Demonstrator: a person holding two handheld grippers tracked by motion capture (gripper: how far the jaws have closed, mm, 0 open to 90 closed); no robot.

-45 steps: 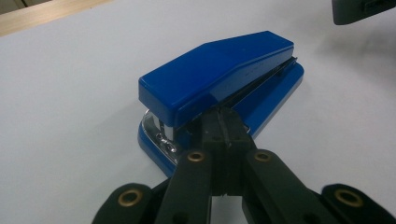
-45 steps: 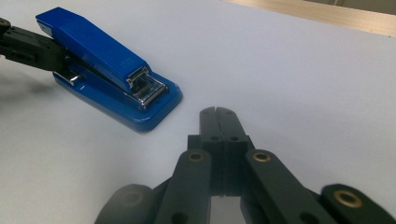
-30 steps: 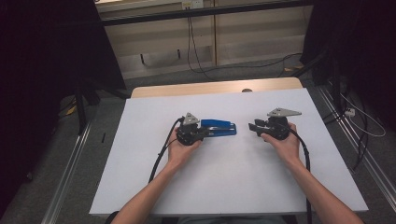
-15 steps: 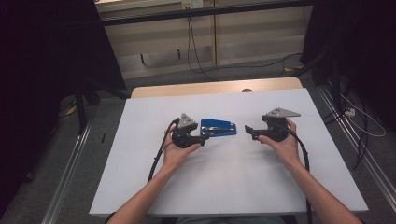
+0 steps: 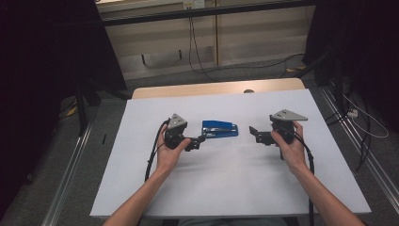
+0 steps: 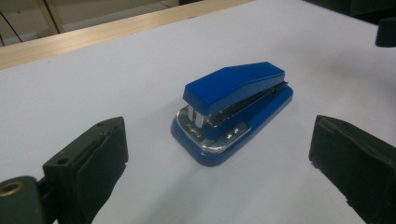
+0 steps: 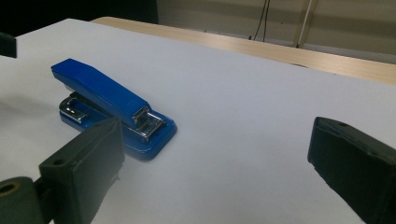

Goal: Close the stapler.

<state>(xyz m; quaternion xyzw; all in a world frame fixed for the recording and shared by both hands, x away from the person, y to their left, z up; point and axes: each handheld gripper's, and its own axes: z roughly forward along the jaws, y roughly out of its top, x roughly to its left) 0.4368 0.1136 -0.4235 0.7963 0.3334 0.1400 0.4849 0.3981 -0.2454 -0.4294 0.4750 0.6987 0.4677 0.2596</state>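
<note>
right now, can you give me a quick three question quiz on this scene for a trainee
1. True or false: the blue stapler lies on the white table cover between the two claws.
2. What stands between the jaws of the left claw? A) the stapler B) nothing C) a cable
3. Fill in: in the high view, the right claw is ____ from the stapler, touching or apart.

Key:
1. True
2. B; its jaws stand open, just short of the stapler's end.
3. Apart; its jaws are open too, with bare cover between it and the stapler.
</note>
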